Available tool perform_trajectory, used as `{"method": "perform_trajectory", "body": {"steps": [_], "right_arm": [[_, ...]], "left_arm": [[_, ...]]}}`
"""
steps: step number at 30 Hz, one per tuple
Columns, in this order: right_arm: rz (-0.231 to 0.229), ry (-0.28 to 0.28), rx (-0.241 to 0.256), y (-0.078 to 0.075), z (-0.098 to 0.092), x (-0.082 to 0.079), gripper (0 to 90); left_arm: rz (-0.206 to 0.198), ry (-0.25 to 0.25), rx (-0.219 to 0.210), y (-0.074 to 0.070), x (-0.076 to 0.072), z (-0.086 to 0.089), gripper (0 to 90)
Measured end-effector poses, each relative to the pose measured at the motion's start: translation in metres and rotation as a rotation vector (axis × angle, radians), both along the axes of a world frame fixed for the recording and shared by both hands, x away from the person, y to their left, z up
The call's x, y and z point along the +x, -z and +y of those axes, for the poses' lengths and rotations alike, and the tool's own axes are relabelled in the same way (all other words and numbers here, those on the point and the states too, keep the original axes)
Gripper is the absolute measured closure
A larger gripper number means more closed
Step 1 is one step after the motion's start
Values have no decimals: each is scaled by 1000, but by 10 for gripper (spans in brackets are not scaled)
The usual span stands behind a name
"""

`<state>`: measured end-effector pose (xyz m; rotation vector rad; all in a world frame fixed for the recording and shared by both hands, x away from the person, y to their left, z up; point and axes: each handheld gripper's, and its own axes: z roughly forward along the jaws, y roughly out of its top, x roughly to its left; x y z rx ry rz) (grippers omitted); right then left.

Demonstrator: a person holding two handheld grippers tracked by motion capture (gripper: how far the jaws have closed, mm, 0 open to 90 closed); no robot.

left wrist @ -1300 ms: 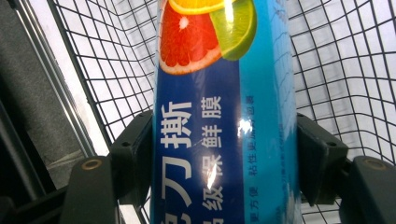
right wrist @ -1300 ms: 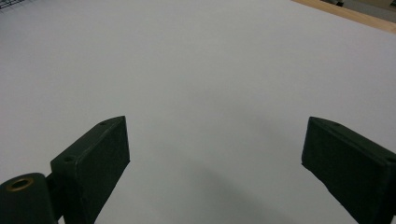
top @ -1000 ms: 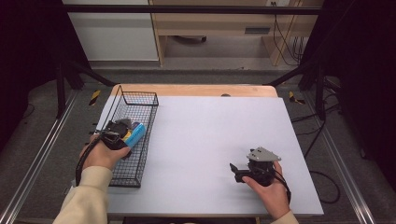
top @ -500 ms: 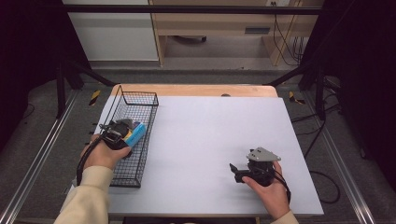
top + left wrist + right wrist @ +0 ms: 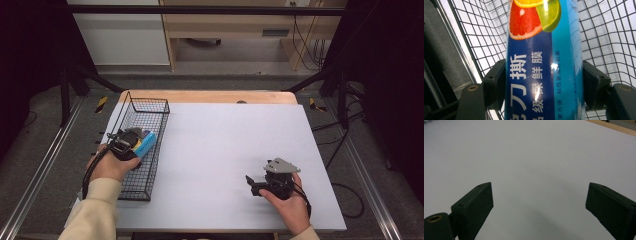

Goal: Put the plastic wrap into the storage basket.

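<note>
We find the left gripper [image 5: 131,142] inside the wire basket [image 5: 156,107] at the table's left edge, its jaws clamped on both sides of a blue box [image 5: 544,67] printed with citrus fruit. The right gripper [image 5: 257,185] rests low over the bare white table [image 5: 225,145], jaws spread wide and holding nothing.

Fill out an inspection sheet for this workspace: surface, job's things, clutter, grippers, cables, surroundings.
Surface: white tabletop, wooden strip along the far edge.
Job's things: blue box with citrus print, held over the black wire basket at the table's left.
Clutter: nothing seen.
Grippers: left gripper shut on the blue box; right gripper open above bare tabletop.
Cables: black cable trails along the left hand; more on the floor at right.
Surroundings: dark frame, grey floor, wooden furniture behind.
</note>
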<state>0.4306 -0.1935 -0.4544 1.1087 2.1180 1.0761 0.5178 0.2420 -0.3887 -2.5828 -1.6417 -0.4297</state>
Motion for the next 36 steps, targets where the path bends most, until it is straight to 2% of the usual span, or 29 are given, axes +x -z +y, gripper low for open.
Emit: {"method": "perform_trajectory", "body": {"steps": [10, 14, 15, 17, 19, 28, 29, 32, 33, 36], "right_arm": [[6, -6, -3, 1, 0, 0, 79], [5, -10, -4, 1, 0, 0, 78], [8, -8, 1, 0, 1, 0, 77], [6, -8, 0, 0, 1, 0, 78], [7, -8, -3, 1, 1, 0, 78], [7, -14, -9, 1, 1, 0, 78], [10, -10, -7, 1, 2, 0, 78], [13, -9, -9, 1, 2, 0, 77], [11, -11, -8, 1, 2, 0, 77], [11, -12, -9, 1, 2, 0, 77]], "left_arm": [[1, 7, 9, 0, 0, -2, 314], [-18, 16, 11, 0, -1, -2, 307], [-37, 20, 6, -2, -2, -2, 298], [-42, 27, 5, -3, -2, -1, 289], [-69, 29, -15, -6, -4, -1, 258], [-121, 24, -54, -15, -10, 6, 195], [-144, 24, -69, -17, -11, 6, 186], [-165, 28, -79, -20, -13, 7, 170], [-187, 27, -90, -22, -15, 8, 153], [-203, 25, -97, -24, -17, 9, 145]]}}
